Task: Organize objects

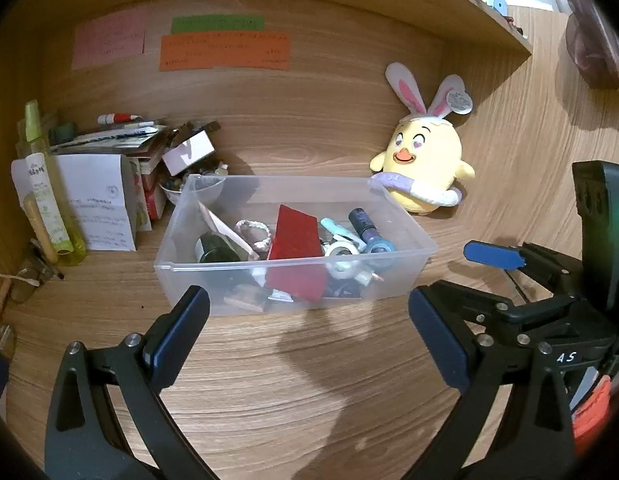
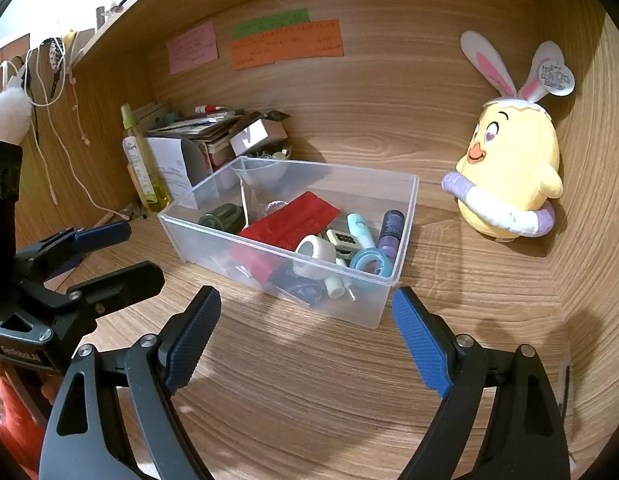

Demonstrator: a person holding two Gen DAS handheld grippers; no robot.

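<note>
A clear plastic bin (image 1: 413, 240) (image 2: 407, 216) stands on the wooden desk. It holds several small items: a red packet (image 1: 295, 236) (image 2: 297, 220), a white tape roll (image 2: 315, 254), a blue tape ring (image 2: 371, 264), a purple bottle (image 2: 390, 228) and a dark jar (image 1: 213, 248). My left gripper (image 1: 309, 336) is open and empty just in front of the bin. My right gripper (image 2: 305, 340) is open and empty in front of the bin's near corner. Each gripper shows in the other's view, the right gripper (image 1: 493, 256) at right, the left gripper (image 2: 105, 256) at left.
A yellow chick plush with rabbit ears (image 1: 425, 164) (image 2: 509, 176) sits right of the bin against the back wall. A stack of booklets and boxes (image 1: 121, 160) (image 2: 205, 136), a green spray bottle (image 1: 45, 184) (image 2: 139, 156) and a small bowl (image 1: 173, 192) stand at left. Sticky notes (image 1: 223, 50) are on the wall.
</note>
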